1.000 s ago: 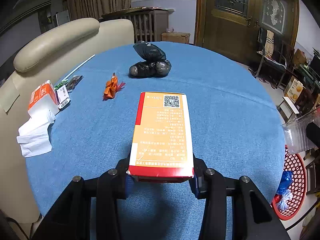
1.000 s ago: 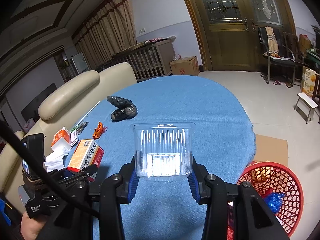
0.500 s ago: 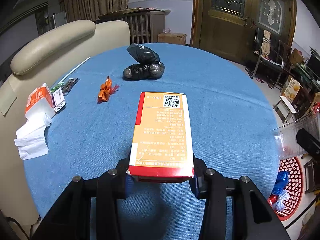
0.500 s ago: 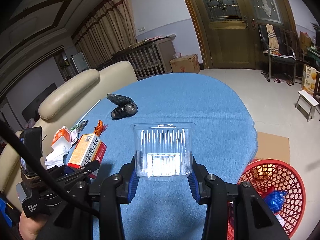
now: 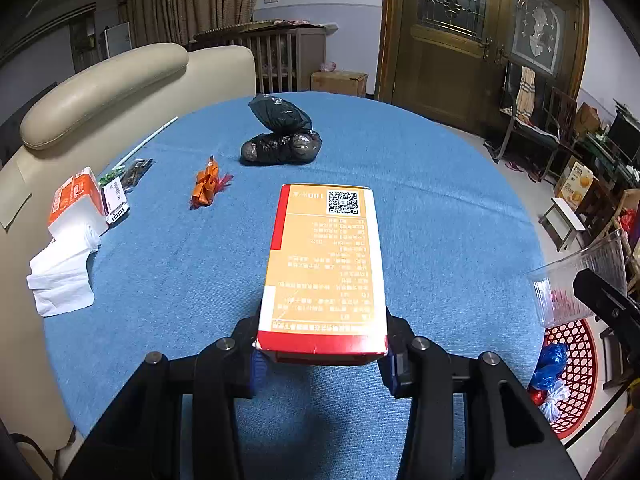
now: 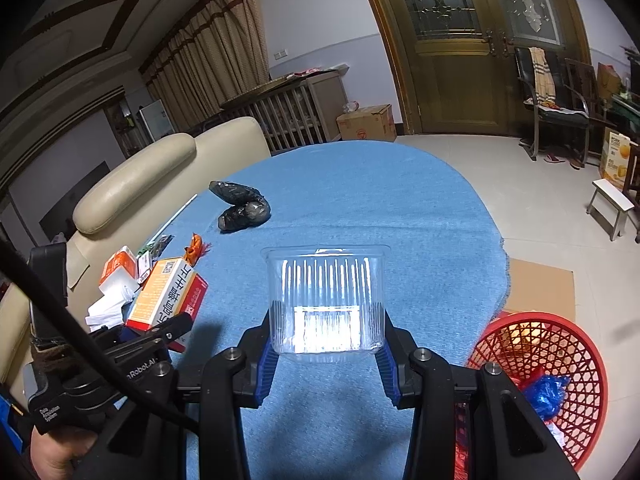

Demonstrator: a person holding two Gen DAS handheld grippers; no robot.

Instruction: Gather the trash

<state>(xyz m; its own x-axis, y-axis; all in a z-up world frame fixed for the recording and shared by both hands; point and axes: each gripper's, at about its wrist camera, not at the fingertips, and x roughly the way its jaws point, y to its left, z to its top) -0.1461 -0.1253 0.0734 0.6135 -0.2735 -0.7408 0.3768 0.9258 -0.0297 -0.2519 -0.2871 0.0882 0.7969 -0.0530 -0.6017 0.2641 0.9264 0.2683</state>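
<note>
Left gripper (image 5: 322, 360) clamps the near end of an orange carton (image 5: 324, 264), held above the blue table (image 5: 440, 216). Right gripper (image 6: 326, 354) pinches a clear plastic tub (image 6: 326, 300) over the table edge, red basket (image 6: 560, 344) just beside. Farther: orange wrapper (image 5: 206, 184), black bag (image 5: 282, 136).

Clear plastic tub (image 6: 326, 304) clamped in the right hand-held gripper (image 6: 326, 354), red basket (image 6: 560, 364) alongside.

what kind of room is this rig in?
Most likely a home living or dining room: a beige leather sofa beside the round table with blue cloth, tall pleated curtains, and ornate wooden doors with leaded glass.
</note>
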